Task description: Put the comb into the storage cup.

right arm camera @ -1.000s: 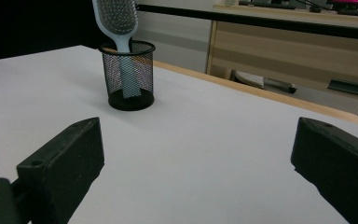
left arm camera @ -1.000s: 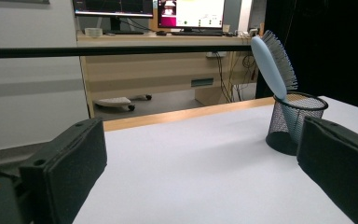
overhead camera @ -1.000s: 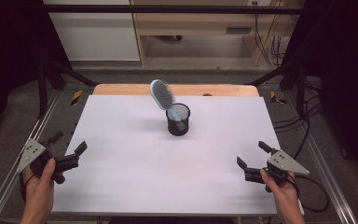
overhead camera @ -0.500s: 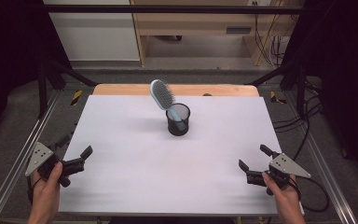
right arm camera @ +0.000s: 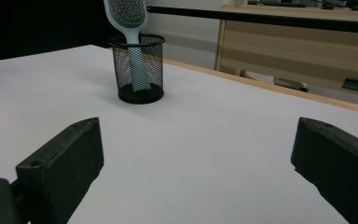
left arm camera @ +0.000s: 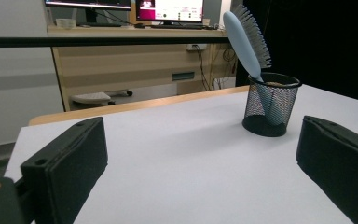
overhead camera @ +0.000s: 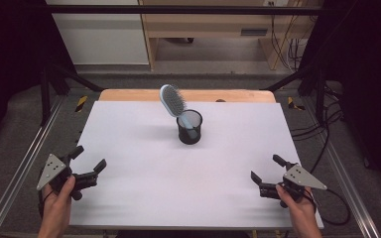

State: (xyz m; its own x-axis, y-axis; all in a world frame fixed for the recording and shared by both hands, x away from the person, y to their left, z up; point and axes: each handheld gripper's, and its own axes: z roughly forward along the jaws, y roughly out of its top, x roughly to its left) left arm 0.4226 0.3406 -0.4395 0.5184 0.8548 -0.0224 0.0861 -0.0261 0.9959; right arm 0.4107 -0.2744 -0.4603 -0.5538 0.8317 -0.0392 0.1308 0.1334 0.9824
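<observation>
Pale blue plastic: one brush (overhead camera: 172,100), handle down in a cup (overhead camera: 189,127), head leaning up and toward the left and far side. Bristles face the right claw's side, as the right gripper view shows.

Black wire mesh: the cup, upright, standing a little beyond the middle of the table (overhead camera: 129,198). It holds the brush and, so far as the mesh lets one see, nothing else.

White sheet over a wooden top: the table, otherwise bare around the cup.

Left claw (overhead camera: 88,166): held in a hand at the near left corner, jaws spread wide, gripping nothing. Its own view looks between the jaws toward the cup, which sits well apart and off to the right.

Right claw (overhead camera: 267,171): held in a hand at the near right corner, jaws likewise spread, empty. Its own view places the cup well apart and off to the left.

Step in hand, as judged: the start, both claws parked at the near edge with nothing yet reached for. The work most likely concerns the brush, perhaps lifting it out of the cup.

Next move, as judged: one claw travels forward and inward to the cup and closes on the head or upper handle, above the rim. The cup looks light and may tip or ride up with the brush, so the other claw may need to steady it.
</observation>
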